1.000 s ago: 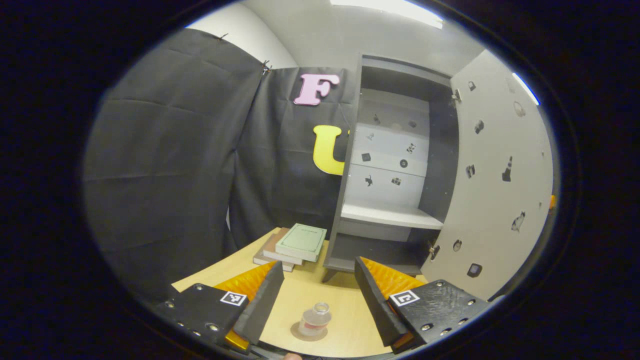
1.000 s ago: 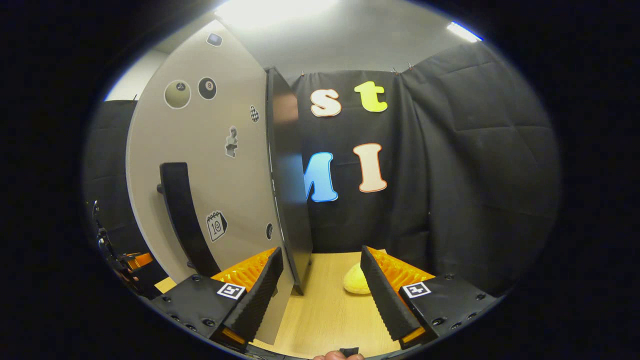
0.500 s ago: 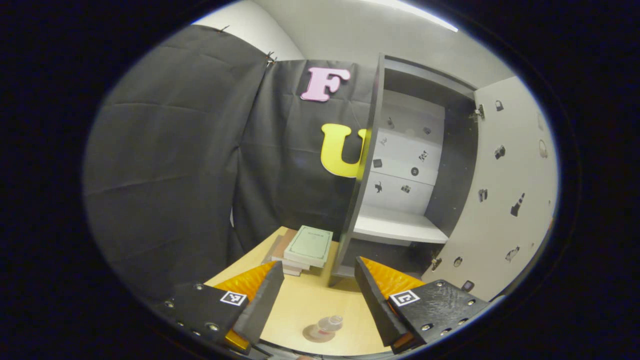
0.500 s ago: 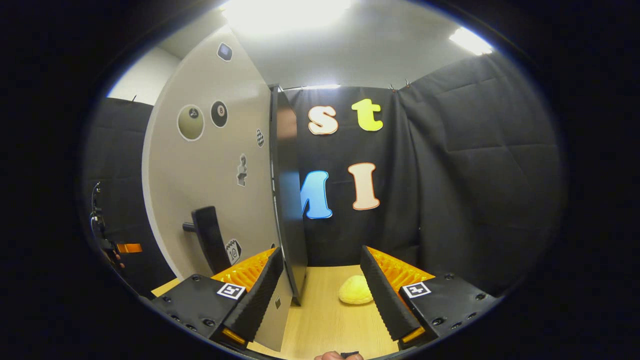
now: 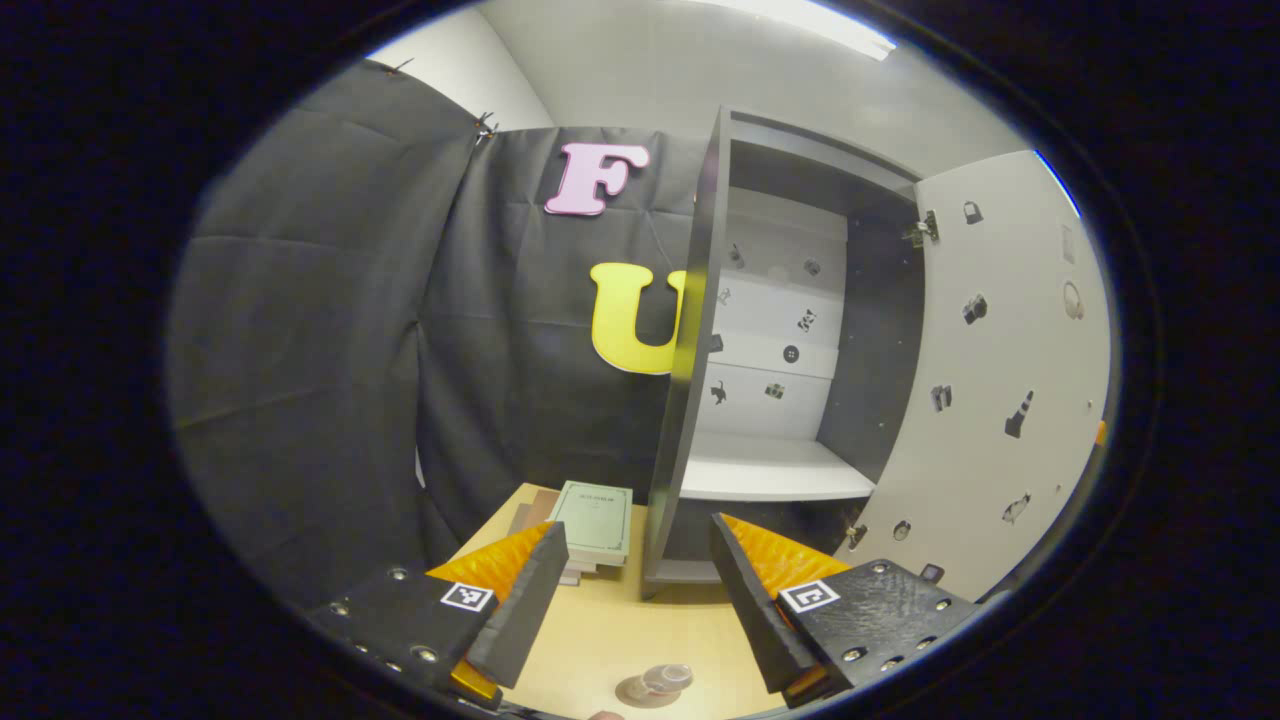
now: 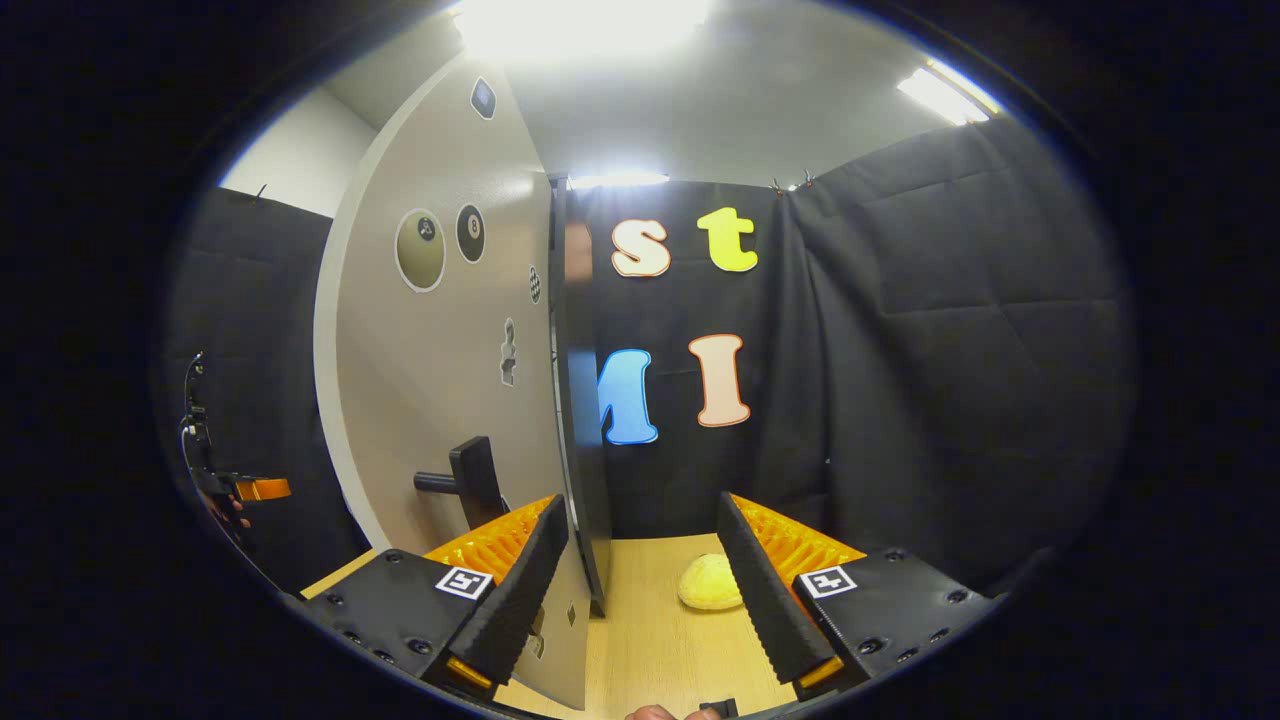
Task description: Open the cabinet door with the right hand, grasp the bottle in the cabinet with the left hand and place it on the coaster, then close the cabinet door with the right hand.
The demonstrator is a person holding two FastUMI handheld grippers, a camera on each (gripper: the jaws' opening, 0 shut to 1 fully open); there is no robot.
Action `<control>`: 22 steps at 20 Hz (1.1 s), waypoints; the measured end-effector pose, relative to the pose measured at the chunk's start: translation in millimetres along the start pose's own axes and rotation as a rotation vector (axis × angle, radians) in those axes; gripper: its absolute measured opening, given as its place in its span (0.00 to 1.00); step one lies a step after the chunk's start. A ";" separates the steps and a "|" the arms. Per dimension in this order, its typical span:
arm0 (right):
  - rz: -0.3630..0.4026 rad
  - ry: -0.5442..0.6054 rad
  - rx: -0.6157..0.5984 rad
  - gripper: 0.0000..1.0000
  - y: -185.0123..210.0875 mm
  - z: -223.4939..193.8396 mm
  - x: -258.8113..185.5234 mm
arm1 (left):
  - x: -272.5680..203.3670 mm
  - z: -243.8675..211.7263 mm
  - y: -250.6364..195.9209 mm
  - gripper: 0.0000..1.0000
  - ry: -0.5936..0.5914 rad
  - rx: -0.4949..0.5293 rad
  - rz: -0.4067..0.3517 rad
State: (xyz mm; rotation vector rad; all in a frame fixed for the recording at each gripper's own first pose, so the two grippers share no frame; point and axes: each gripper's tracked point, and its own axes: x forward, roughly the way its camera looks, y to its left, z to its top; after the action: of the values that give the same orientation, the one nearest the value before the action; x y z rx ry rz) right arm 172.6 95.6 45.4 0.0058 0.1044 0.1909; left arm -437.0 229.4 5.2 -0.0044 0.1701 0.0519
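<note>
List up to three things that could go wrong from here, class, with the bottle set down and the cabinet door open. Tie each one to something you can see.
1. The cabinet door is open and the right gripper is open beside its edge, off the black handle; a push could glance off.
2. The bottle on its coaster sits just below the left gripper; a dip might tip it.
3. The yellow lump lies near the right gripper's path.

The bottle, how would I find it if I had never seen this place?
Start at the tall dark cabinet with its pale door swung open. Come down to the wooden table in front of it, between the left hand-held gripper's fingers. The bottle is small and see-through, and it alone stands on a round brown coaster.
</note>
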 end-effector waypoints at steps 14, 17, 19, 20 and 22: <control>0.075 0.031 0.038 0.96 98.7 -7.4 -5.1 | 9.6 -1.1 42.2 0.86 0.012 0.015 -0.054; 0.071 0.037 0.018 0.96 117.7 -10.9 -4.3 | 8.6 -2.7 52.3 0.90 0.014 0.025 -0.063; 0.064 0.034 0.016 0.96 128.0 -10.5 -0.8 | 8.2 -2.6 59.3 0.86 0.014 0.038 -0.063; 0.067 0.037 0.018 0.96 133.6 -10.8 2.0 | 7.7 -3.1 62.9 0.88 0.016 0.039 -0.063; 0.077 0.040 0.018 0.96 147.5 -11.9 6.1 | 6.7 -4.8 68.1 0.88 0.019 0.031 -0.070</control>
State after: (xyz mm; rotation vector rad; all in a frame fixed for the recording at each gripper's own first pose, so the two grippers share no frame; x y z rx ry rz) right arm 149.4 241.5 35.3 0.0244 0.1463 0.2669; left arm -434.8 297.7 -0.7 0.0198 0.1893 -0.0208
